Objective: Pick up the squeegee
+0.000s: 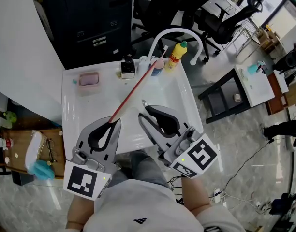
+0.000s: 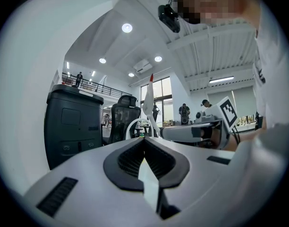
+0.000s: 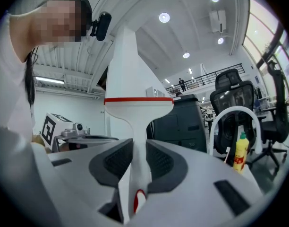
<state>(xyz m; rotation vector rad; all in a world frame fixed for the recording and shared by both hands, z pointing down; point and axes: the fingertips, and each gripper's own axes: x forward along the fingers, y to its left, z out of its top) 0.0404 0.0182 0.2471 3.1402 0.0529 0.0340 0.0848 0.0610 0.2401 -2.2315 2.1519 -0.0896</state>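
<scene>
Squeegee (image 3: 137, 110), white with red blade edge, handle clamped upright in right gripper (image 3: 134, 142); left gripper (image 2: 144, 139) alongside, jaws together

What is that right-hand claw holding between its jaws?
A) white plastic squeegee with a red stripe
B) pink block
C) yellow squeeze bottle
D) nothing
A: in the right gripper view the stem of the white plastic squeegee with a red stripe sits pinched between the pads of the right gripper.
</scene>
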